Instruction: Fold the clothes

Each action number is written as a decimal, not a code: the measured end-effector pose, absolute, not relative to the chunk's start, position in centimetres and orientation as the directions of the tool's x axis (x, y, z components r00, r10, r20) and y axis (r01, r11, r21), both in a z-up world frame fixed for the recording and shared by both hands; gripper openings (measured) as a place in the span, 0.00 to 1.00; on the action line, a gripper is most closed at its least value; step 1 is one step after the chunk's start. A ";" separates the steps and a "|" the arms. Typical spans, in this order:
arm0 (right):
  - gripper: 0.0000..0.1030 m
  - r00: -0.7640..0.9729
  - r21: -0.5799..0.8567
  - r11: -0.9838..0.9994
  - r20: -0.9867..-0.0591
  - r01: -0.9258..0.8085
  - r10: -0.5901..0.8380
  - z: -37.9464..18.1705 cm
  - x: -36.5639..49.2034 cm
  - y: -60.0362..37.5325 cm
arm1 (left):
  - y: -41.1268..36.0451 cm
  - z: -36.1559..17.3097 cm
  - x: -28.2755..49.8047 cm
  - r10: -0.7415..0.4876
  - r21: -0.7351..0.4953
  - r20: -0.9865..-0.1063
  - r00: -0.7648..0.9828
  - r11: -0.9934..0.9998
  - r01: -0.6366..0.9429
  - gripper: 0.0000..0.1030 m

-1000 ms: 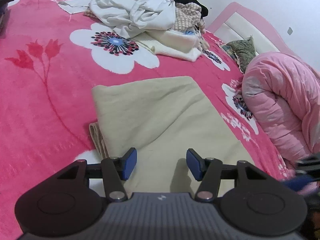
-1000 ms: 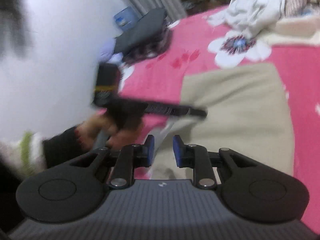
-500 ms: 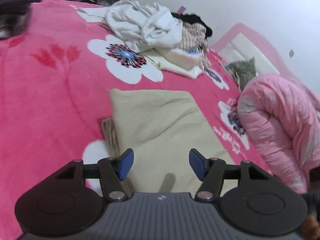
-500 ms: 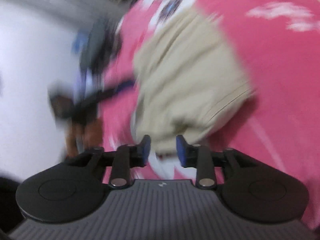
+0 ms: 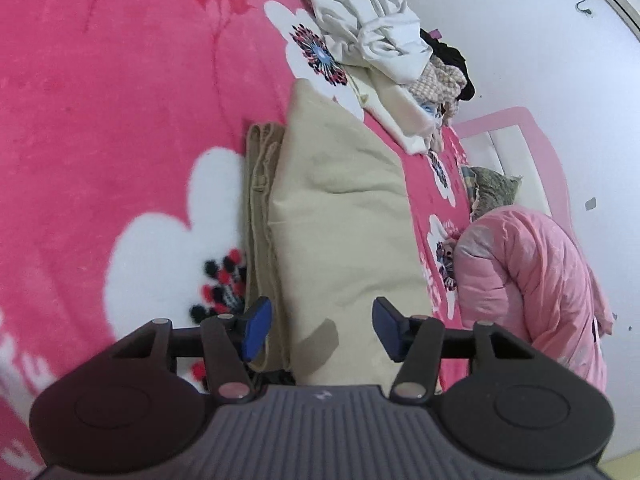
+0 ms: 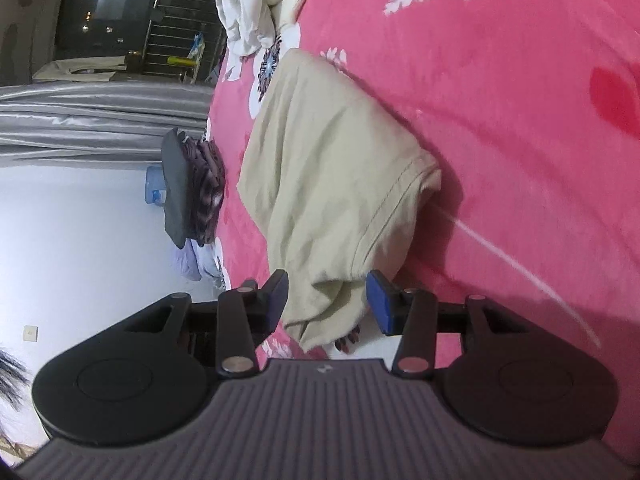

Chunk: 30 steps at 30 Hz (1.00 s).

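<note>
Covering the bed, a pink flowered blanket [image 5: 120, 100] carries the folded beige garment [image 5: 344, 208] at its middle, near a heap of unfolded clothes [image 5: 372, 40]. Both the left gripper [image 5: 318, 330] and right gripper [image 6: 327, 300] hover spread wide at the garment's near edge.

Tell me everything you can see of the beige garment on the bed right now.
The beige garment is a plain, soft-looking cloth folded into a long flat block on the pink floral blanket. A darker tan layer with stitched seams shows along one side beneath the top layer. In the right wrist view a hemmed corner droops loosely. Both grippers, left and right, are open with the near end lying between their fingers; whether they touch it is unclear.
</note>
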State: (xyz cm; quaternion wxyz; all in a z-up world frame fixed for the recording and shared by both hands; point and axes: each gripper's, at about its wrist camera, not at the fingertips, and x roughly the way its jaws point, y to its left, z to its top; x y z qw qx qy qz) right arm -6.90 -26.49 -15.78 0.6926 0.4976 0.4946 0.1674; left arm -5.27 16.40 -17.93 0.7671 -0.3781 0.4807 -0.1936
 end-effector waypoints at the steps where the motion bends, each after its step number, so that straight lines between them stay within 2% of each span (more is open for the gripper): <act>1: 0.42 0.458 0.856 0.448 -0.517 0.258 0.723 -15.6 -7.1 -26.6 | 16.3 -18.0 -5.1 -0.664 -0.768 -0.590 0.458 0.636 -0.067 0.54; 5: 0.43 0.471 0.854 0.451 -0.519 0.259 0.713 -15.5 -7.5 -27.0 | 16.2 -18.5 -5.2 -0.689 -0.794 -0.570 0.448 0.602 -0.083 0.49; 17: 0.44 0.440 0.853 0.454 -0.522 0.259 0.730 -16.0 -6.9 -25.7 | 15.7 -18.4 -7.6 -0.782 -0.876 -0.447 0.435 0.481 -0.036 0.51; 21: 0.44 0.439 0.853 0.448 -0.521 0.267 0.731 -16.1 -6.9 -25.7 | 14.1 -19.2 -6.8 -0.795 -0.856 -0.492 0.356 0.517 -0.027 0.51; 22: 0.44 0.441 0.854 0.448 -0.521 0.266 0.731 -16.0 -6.9 -25.7 | 13.5 -19.5 -6.5 -0.793 -0.846 -0.511 0.331 0.533 -0.029 0.48; 25: 0.44 0.451 0.851 0.459 -0.525 0.255 0.722 -15.5 -7.1 -25.6 | 12.3 -19.8 -5.8 -0.773 -0.820 -0.552 0.313 0.571 -0.038 0.22; 27: 0.44 0.458 0.849 0.467 -0.527 0.247 0.716 -15.2 -7.2 -25.6 | 12.0 -19.2 -5.9 -0.769 -0.821 -0.543 0.337 0.571 -0.018 0.18; 30: 0.44 0.487 0.861 0.447 -0.507 0.244 0.711 -14.6 -7.2 -26.1 | 12.4 -18.1 -6.0 -0.790 -0.853 -0.474 0.389 0.521 0.019 0.16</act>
